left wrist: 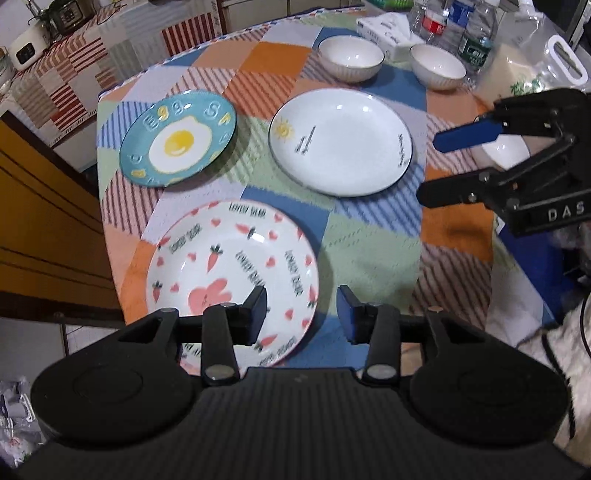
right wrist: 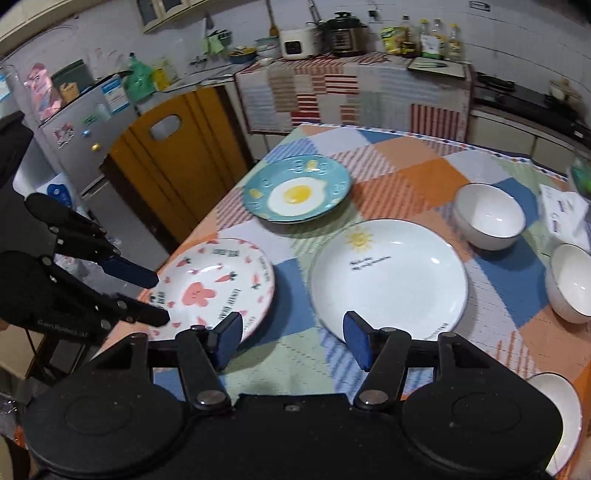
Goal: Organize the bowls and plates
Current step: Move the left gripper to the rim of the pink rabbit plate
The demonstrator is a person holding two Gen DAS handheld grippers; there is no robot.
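Note:
Three plates lie apart on the patchwork tablecloth (left wrist: 369, 251): a carrot-pattern plate (left wrist: 229, 273) nearest, a teal fried-egg plate (left wrist: 177, 138) at the far left, a white sun plate (left wrist: 341, 142) at the far right. Two white bowls (left wrist: 351, 59) (left wrist: 437, 66) stand behind them, a third (left wrist: 504, 153) partly hidden behind the right gripper. My left gripper (left wrist: 301, 317) is open and empty above the carrot plate's near right rim. My right gripper (right wrist: 293, 338) is open and empty, between the carrot plate (right wrist: 214, 284) and sun plate (right wrist: 388, 277). A further bowl (right wrist: 565, 413) sits at its lower right.
Water bottles (left wrist: 476, 33), a tissue box (left wrist: 388, 31) and a plastic bag (left wrist: 524, 70) crowd the table's far right. A yellow-brown chair back (right wrist: 177, 162) stands against the table's left edge. A kitchen counter (right wrist: 354, 81) runs behind.

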